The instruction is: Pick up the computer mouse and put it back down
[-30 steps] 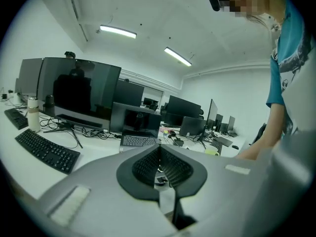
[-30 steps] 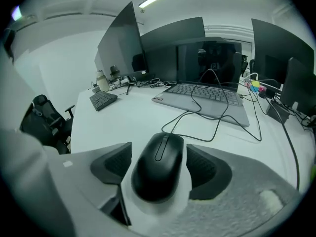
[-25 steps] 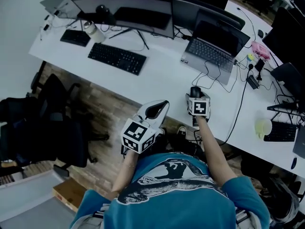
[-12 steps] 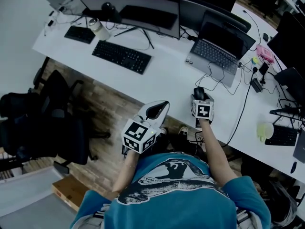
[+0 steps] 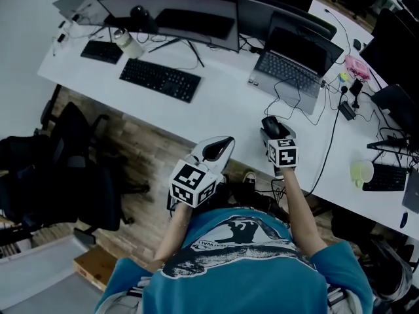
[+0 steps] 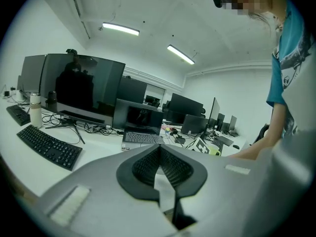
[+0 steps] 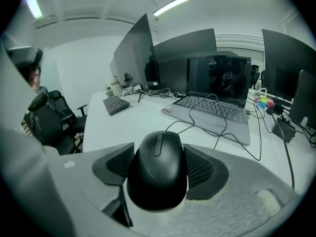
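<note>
A black computer mouse (image 7: pixel 158 169) sits between the dark ribbed pads of my right gripper (image 7: pixel 160 162), which is shut on its two sides. In the head view the mouse (image 5: pixel 270 125) shows just beyond the marker cube, held a little above the white desk (image 5: pixel 222 103) near its front edge. My left gripper (image 5: pixel 218 150) hangs off the desk over the wooden floor, to the left of the right one. Its pads meet with nothing between them in the left gripper view (image 6: pixel 159 157).
An open laptop (image 5: pixel 294 64) with cables lies just beyond the mouse. A black keyboard (image 5: pixel 160 79), monitors (image 5: pixel 190 12) and a bottle (image 5: pixel 127 42) stand further left. A yellow cup (image 5: pixel 361 173) is at the right. Black office chairs (image 5: pixel 78 175) stand on the floor at left.
My right gripper has risen a little with the mouse between its pads. The left gripper has stayed where it was.
</note>
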Tool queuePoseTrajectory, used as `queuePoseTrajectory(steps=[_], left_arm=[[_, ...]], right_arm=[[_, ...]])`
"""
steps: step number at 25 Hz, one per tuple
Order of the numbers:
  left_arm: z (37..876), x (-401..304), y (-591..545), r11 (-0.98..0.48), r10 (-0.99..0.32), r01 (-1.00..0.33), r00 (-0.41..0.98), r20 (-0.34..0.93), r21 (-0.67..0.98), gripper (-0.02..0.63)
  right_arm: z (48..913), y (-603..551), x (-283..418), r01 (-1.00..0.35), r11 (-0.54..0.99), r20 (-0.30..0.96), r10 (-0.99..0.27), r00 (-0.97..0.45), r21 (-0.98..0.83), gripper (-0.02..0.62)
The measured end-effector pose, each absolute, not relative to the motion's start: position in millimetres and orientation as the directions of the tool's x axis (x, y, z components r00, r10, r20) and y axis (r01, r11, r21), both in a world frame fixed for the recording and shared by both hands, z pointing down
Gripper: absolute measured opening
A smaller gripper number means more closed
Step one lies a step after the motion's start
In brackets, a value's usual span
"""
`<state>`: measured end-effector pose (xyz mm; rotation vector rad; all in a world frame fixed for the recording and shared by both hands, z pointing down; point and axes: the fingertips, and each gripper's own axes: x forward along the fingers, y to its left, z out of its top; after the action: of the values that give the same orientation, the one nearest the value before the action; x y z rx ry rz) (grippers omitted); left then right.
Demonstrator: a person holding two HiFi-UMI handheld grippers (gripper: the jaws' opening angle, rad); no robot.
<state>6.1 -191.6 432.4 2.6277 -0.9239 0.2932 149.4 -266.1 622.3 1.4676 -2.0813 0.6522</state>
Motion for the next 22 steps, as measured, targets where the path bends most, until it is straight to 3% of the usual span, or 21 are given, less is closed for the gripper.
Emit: queuePoseTrajectory(steps=[22], left_arm=[[437.9, 55.0, -201.1, -0.827, -0.413, -0.489, 0.864, 0.289, 0.278, 0.012]], right_arm=[[432.7, -209.4, 150.0, -0.931, 0.354, 0.348, -0.864, -0.363, -0.093, 0.308]])
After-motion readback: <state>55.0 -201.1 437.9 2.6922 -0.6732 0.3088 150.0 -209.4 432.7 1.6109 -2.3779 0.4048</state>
